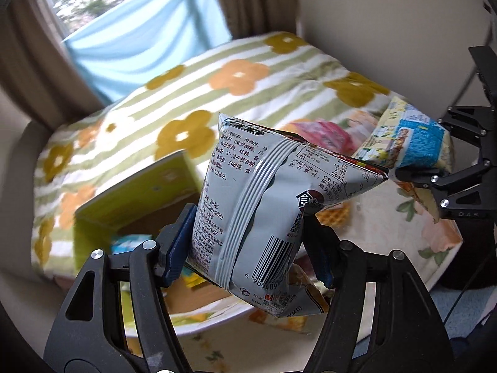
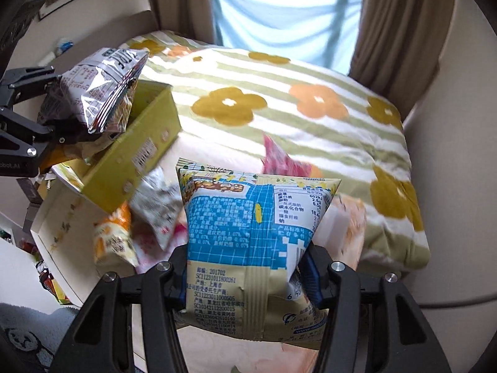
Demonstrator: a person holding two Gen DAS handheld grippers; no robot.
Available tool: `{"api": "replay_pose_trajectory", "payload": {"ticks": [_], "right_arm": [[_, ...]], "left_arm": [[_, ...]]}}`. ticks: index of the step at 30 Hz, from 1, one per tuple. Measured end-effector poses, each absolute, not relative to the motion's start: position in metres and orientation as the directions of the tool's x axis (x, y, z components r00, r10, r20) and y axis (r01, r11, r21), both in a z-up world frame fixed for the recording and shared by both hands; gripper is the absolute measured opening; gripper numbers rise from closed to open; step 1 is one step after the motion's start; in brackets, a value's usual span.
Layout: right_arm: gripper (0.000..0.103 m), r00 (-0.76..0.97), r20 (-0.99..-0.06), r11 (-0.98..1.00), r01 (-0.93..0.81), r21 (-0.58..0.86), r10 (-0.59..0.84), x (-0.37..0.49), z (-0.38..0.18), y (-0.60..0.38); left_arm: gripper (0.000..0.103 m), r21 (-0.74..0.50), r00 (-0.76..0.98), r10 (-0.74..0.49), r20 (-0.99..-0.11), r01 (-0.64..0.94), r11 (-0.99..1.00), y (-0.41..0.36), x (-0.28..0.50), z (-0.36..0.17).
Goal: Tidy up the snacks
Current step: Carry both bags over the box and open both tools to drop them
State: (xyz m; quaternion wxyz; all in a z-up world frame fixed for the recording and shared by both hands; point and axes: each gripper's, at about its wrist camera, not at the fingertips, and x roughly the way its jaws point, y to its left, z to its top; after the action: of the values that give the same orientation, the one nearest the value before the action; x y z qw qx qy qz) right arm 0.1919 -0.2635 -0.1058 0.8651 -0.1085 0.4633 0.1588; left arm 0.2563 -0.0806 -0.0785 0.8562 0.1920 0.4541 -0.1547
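Left wrist view: left gripper (image 1: 248, 242) jaws clamped on silver bag (image 1: 264, 205), held above green box (image 1: 136, 199) beside flowered blanket (image 1: 198, 87). Right wrist view: right gripper (image 2: 245, 276) jaws clamped on blue bag (image 2: 248, 236), raised over loose snacks (image 2: 155, 214) near the box.

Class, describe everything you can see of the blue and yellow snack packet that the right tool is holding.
The blue and yellow snack packet is a sealed, puffed pillow bag of glossy film. We see its back: a blue grid panel, printed text, a nutrition table, part of a barcode, and a vertical centre seam. It stands upright and lifted above the table, top seal uppermost. The right tool pinches its lower half from both sides; nothing else touches it.
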Motion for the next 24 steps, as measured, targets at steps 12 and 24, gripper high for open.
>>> {"api": "replay_pose_trajectory", "payload": {"ticks": [12,24], "right_arm": [[0.051,0.553,-0.781,0.892,-0.453,0.010,0.290,0.232,-0.073,-0.123],[0.051,0.470,-0.829,0.884,-0.464,0.062,0.304,0.260,-0.103,-0.014]], "left_arm": [[0.063,0.176,0.538,0.031,-0.842,0.221,0.959,0.081,0.274,-0.090],[0.063,0.106,0.465,0.003,-0.885,0.194,0.975,0.169,0.303,-0.153]]}}
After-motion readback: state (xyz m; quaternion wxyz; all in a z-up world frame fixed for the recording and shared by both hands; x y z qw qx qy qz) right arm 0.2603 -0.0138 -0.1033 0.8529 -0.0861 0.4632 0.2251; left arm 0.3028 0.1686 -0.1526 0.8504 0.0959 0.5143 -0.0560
